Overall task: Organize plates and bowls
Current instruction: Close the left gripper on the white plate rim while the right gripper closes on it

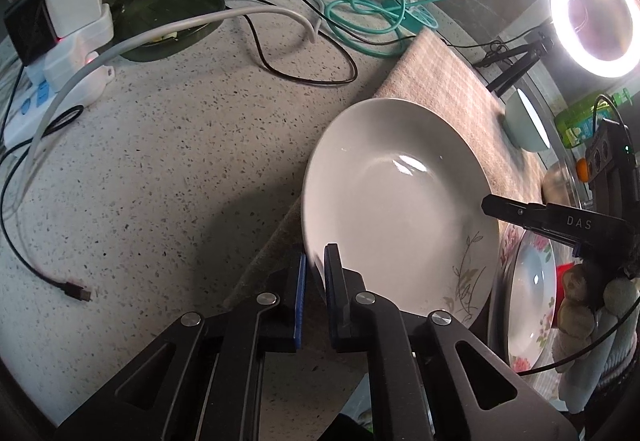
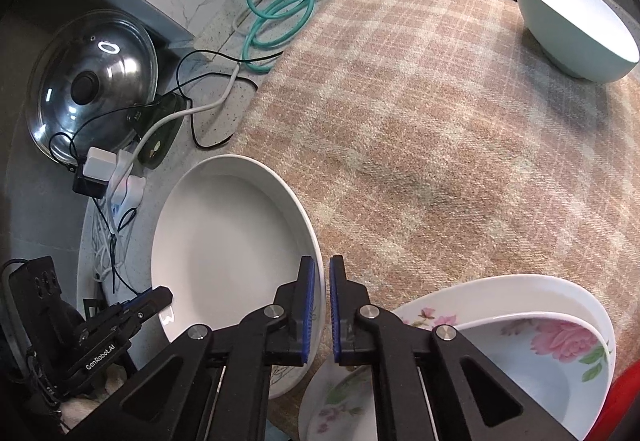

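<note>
A white plate with a thin grass motif lies partly on the plaid cloth, its left part out over the speckled counter. My left gripper is shut on its near-left rim, the rim pinched between the blue pads. In the right wrist view the same white plate sits left of centre, and my right gripper is shut on its right rim. The left gripper shows there at the plate's lower-left edge. Floral plates are stacked at the lower right. A pale green bowl stands far right on the cloth.
The plaid cloth covers the middle. On the speckled counter lie black and white cables, a power strip, a dark green glass dish and a teal cable coil. A pot lid is at the left and a ring light at the right.
</note>
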Demonstrator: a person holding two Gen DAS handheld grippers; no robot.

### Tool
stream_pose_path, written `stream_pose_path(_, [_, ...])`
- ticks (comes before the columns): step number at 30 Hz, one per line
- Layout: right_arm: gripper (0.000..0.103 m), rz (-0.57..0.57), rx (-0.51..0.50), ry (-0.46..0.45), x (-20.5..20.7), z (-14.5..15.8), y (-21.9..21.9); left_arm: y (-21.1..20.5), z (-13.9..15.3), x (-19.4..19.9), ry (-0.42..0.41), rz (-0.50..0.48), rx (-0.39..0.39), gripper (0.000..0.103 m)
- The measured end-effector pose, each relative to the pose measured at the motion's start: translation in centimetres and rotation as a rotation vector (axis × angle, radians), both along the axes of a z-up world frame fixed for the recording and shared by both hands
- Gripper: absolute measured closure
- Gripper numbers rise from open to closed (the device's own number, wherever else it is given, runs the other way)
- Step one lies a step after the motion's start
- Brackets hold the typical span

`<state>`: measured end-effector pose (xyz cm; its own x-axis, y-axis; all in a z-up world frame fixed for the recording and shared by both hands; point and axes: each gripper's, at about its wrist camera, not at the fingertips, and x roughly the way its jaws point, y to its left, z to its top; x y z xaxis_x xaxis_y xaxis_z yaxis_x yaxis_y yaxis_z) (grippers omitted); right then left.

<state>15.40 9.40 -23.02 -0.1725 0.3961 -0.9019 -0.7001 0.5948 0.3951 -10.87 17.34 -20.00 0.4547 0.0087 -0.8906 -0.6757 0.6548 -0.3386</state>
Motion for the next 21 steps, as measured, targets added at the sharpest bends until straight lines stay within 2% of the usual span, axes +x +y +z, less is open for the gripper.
stream_pose_path(13, [0.098,-0.011,-0.011,-0.006,-0.20,-0.09,0.24,0.37,-0.27,0.08,-0.008,0.014,-0.014,0.096])
stream_pose_path(21, [0.098,-0.015,0.007,-0.021,-0.37,0.51,0.23,0.68,-0.03,0.35,-0.007,0.011,0.006,0.096])
